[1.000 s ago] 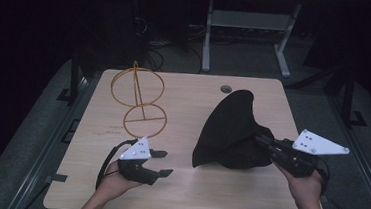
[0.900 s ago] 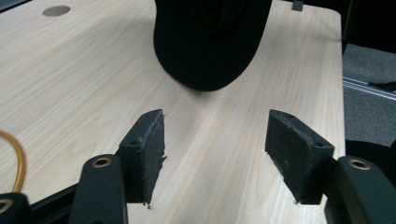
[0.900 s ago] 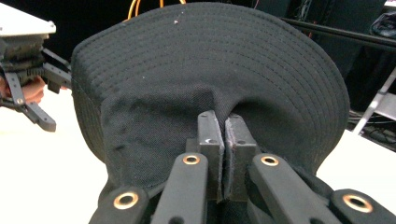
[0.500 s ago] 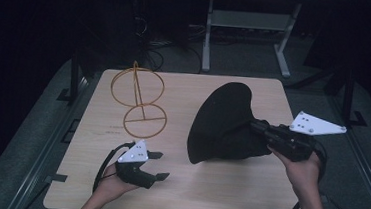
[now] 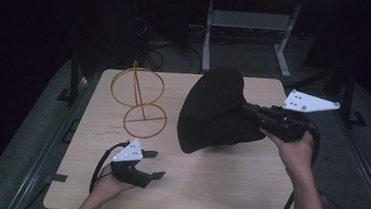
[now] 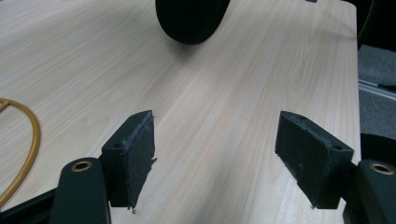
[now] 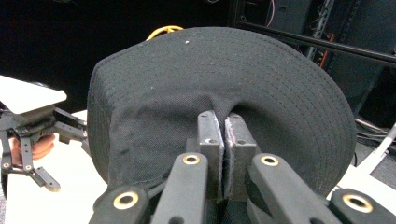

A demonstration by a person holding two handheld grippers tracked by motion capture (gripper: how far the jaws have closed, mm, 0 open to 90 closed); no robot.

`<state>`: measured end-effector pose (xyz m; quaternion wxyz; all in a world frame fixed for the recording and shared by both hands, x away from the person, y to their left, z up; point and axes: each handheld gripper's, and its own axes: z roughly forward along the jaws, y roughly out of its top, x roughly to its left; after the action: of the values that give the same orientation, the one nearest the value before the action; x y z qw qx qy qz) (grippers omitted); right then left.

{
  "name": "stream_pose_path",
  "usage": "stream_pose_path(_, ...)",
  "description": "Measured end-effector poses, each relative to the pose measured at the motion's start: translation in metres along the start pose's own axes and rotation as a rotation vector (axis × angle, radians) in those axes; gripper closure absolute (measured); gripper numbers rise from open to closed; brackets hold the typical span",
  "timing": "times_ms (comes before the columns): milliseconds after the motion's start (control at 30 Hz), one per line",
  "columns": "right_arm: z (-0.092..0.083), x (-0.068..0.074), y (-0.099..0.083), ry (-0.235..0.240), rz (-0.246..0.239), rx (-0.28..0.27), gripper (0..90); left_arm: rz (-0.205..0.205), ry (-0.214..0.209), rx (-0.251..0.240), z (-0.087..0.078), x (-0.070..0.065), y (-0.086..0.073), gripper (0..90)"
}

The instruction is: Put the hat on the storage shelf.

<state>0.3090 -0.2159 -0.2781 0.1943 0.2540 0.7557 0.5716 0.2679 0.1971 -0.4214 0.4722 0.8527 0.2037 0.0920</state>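
A black cap (image 5: 213, 111) hangs in the air above the right half of the table, its brim turned up toward the far side. My right gripper (image 5: 250, 111) is shut on the cap's fabric; in the right gripper view the two pads (image 7: 223, 135) pinch a fold of the black cap (image 7: 219, 88). My left gripper (image 5: 152, 163) rests low near the front left of the table, jaws apart and just opened wider, with bare wood between the pads (image 6: 135, 149). A gold wire stand (image 5: 141, 98) made of rings stands upright at the left back.
The light wooden table (image 5: 217, 187) has bare room across its front and middle. Its right edge (image 6: 357, 70) drops to a dark floor. A metal frame (image 5: 250, 24) stands behind the table in the dark. A cable (image 5: 101, 160) loops from the left gripper.
The right hand has lifted the cap up and toward the far side, so the cap now hangs tilted off the table. The left gripper's jaws have spread a little wider; that hand stayed put.
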Motion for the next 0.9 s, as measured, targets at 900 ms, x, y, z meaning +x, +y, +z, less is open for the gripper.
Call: stream_pose_path(900,0.039,0.006,0.068,0.063,-0.053,-0.022,86.7,-0.003,-0.012,-0.023,0.000,0.001,-0.002,26.6)
